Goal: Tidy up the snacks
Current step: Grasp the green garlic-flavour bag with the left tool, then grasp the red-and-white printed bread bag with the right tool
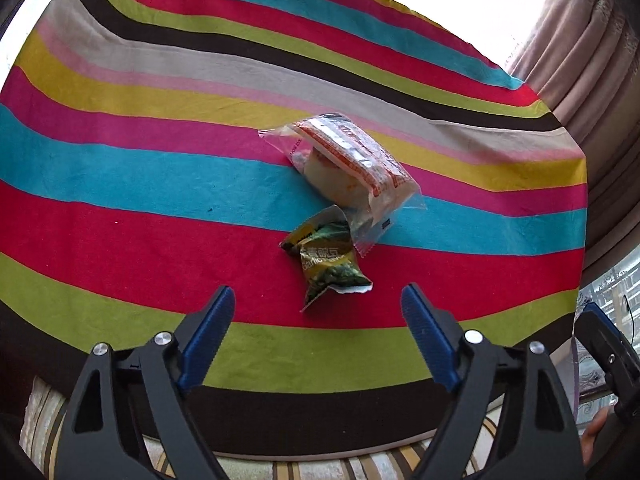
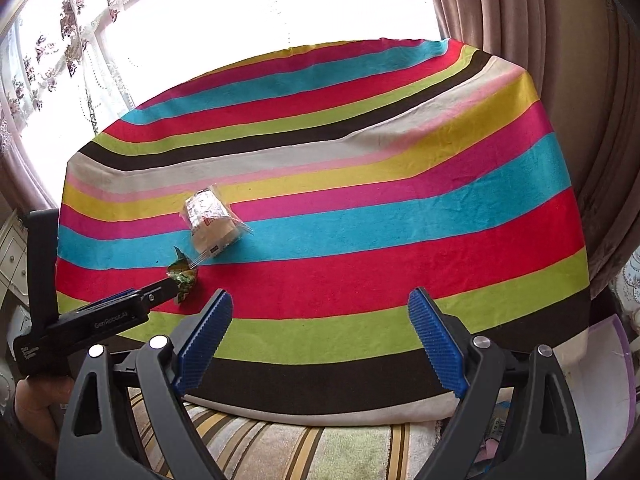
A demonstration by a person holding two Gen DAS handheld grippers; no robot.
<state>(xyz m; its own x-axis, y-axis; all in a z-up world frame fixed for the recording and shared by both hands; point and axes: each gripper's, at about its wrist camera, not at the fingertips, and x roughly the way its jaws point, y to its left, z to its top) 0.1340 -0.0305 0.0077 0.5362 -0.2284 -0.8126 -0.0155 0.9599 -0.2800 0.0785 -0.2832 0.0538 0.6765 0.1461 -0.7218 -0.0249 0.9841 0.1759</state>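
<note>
The left tool (image 1: 318, 300) is hanging released near the green snack packet (image 1: 326, 262); its crinkly foil risks slipping sideways.

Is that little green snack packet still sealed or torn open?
Torn open, it seems: the green packet lies crumpled on the striped cloth, one end ragged and flared. What is left inside cannot be seen.

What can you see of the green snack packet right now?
The green snack packet is a small crinkled foil pouch, printed green and yellow with white lettering, its crimped ends flared. It lies flat on the red stripe of the striped cloth, its far end touching the clear plastic bag. The left gripper is open just short of it, not touching.
</note>
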